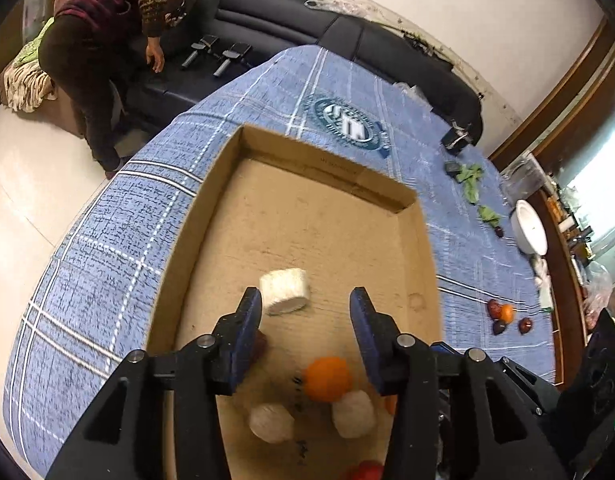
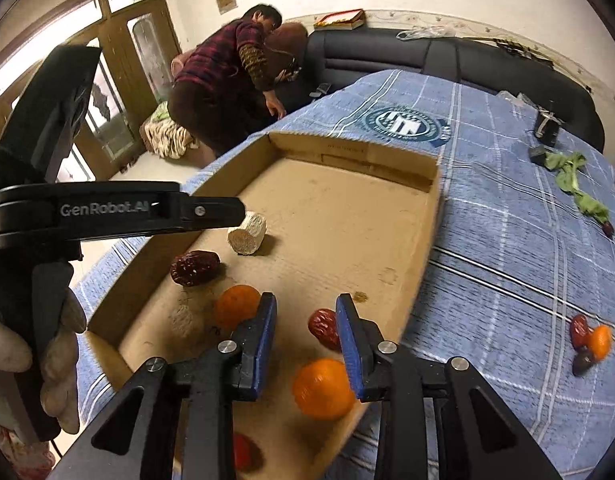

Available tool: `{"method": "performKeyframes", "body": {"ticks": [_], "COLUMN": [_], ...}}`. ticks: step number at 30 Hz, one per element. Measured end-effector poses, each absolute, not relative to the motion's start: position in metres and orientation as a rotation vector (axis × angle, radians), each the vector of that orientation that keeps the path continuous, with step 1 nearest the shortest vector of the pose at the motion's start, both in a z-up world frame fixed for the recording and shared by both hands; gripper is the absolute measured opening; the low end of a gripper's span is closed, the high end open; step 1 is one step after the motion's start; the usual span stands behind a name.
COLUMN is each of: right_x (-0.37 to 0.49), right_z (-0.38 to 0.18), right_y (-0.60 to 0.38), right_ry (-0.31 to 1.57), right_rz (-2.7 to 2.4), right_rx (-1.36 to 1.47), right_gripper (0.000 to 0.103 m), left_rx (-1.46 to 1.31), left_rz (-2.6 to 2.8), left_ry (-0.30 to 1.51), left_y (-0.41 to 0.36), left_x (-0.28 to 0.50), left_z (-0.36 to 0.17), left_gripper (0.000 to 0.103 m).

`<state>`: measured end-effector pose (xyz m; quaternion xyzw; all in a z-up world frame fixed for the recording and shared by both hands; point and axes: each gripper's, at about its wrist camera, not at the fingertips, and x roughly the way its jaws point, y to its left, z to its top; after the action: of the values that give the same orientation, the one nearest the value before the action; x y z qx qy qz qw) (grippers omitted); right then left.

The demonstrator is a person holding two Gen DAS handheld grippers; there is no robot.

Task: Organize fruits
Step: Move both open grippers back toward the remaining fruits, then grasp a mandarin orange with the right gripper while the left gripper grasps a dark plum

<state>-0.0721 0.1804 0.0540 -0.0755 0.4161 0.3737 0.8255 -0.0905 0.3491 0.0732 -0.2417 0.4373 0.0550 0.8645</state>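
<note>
- Fruits lie on the floor of the cardboard tray (image 2: 435, 200), which rests on the blue plaid cloth (image 2: 507, 240).
- Right gripper (image 2: 307, 316): jaws apart, holding nothing; an orange (image 2: 323, 388) lies by the tray's near right edge and a red date (image 2: 323, 326) lies between the fingertips on the tray floor.
- Left gripper (image 1: 305, 304): jaws apart, empty, above the tray's near end, over a second orange (image 1: 327, 378).
- Farther in, a pale cylindrical piece (image 2: 247, 234) lies near the tray's left edge.
- More dates and an orange (image 2: 599, 342) lie on the cloth, well apart from the tray.
</note>
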Motion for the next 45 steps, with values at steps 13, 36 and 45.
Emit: {"method": "performKeyframes", "body": {"ticks": [13,36,45], "right_x": [-0.098,-0.002,0.037], "right_z": [0.076,0.048,0.028], "right_y": [0.017,-0.123,-0.062], "right_ry": [0.844,0.889,0.943], "right_rz": [0.614,0.39,0.441], "right_rx": [0.028,0.233,0.175], "right_gripper": [0.034,0.034,0.034], "left_rx": [-0.442,-0.169,-0.174], "left_rz": [-0.083,-0.233,-0.226], "left_ry": [0.883,1.024,1.039], "left_y": [0.241,0.085,0.093], "left_x": [-0.107,-0.038,-0.031], "left_z": [0.107,0.052,0.039], "left_gripper": [0.057,0.058,0.058]}}
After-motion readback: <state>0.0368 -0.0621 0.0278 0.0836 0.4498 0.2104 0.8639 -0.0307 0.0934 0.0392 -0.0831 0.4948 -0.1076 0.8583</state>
